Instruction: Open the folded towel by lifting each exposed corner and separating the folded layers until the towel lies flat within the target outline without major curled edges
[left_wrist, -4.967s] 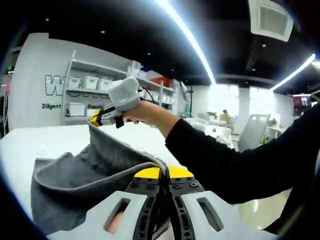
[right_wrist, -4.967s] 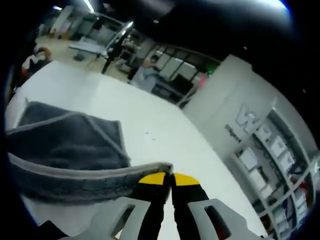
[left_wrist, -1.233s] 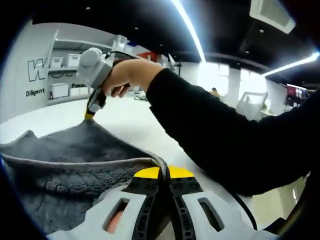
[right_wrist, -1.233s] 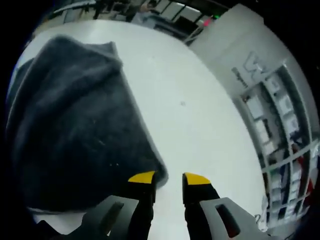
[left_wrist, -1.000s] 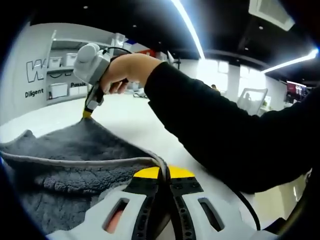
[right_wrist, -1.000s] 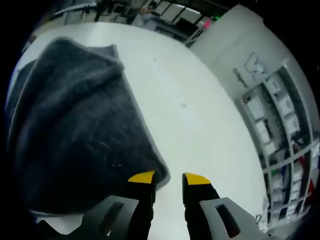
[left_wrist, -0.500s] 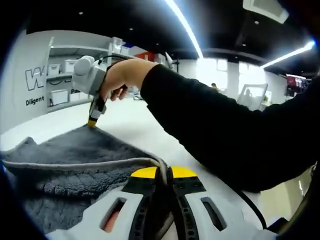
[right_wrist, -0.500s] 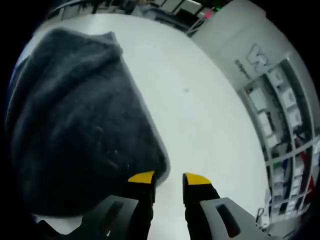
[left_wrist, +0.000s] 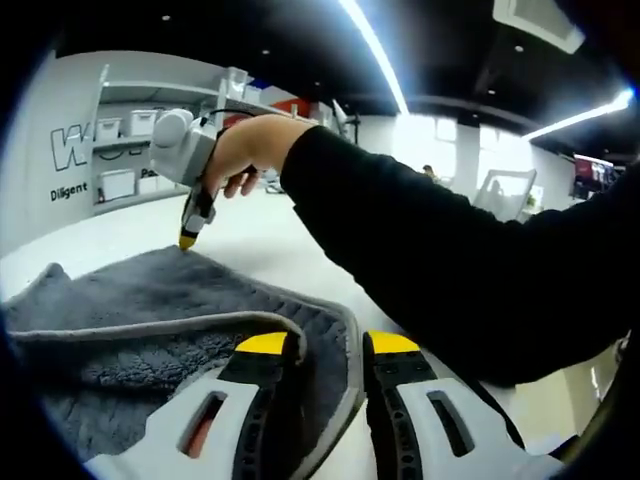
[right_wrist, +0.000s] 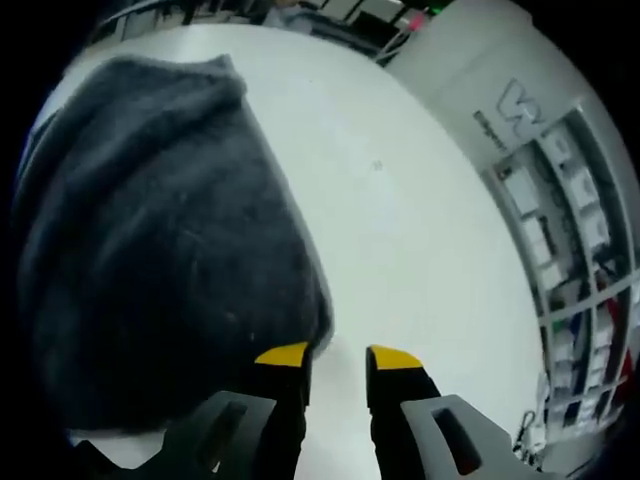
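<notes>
While lying spread on the white table (right_wrist: 420, 240), the grey towel (left_wrist: 150, 310) is showing a folded layer along its near edge. Left gripper (left_wrist: 325, 345): jaws parted, released, towel corner lying between them. Right gripper (right_wrist: 325, 355): jaws parted, gripping nothing, hovering at the towel's far corner. Shelves (left_wrist: 130, 150) standing beyond.

left tongs (left_wrist: 328, 345) now parted, towel (left_wrist: 150, 310) corner released from their earlier pinch, lying flatter

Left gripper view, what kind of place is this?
Probably an office-style lab or workshop: wall shelving with white storage bins, long ceiling light strips, and a white table holding a grey towel.
</notes>
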